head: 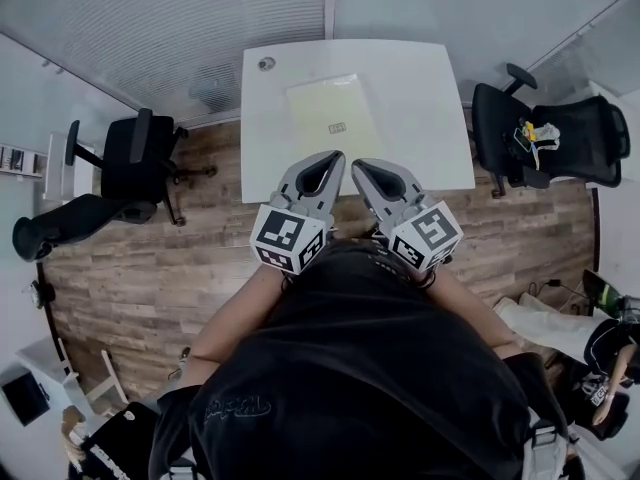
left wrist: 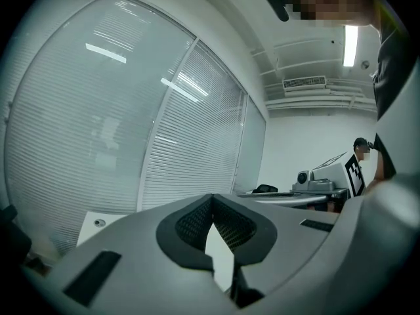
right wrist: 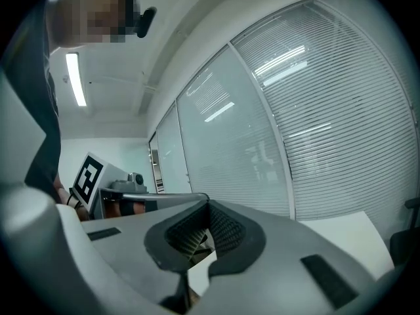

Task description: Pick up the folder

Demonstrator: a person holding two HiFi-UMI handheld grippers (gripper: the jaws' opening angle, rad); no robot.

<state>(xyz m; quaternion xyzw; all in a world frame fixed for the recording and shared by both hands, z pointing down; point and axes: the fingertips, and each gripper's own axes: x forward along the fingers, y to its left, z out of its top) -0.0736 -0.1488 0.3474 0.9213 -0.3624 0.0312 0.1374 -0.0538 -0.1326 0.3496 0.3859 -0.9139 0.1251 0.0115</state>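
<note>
The pale folder (head: 332, 116) lies flat on the white counter (head: 425, 118). The left hand-held gripper (head: 337, 156) and right hand-held gripper (head: 358, 165) — both clenched, empty — hover over its near edge.

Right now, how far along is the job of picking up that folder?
Nothing looks done yet: the folder lies flat on the white table. In hand: the left gripper and right gripper are held side by side at the table's near edge, both shut and empty. Left to do: reach the folder, open, grip it and lift.
</note>
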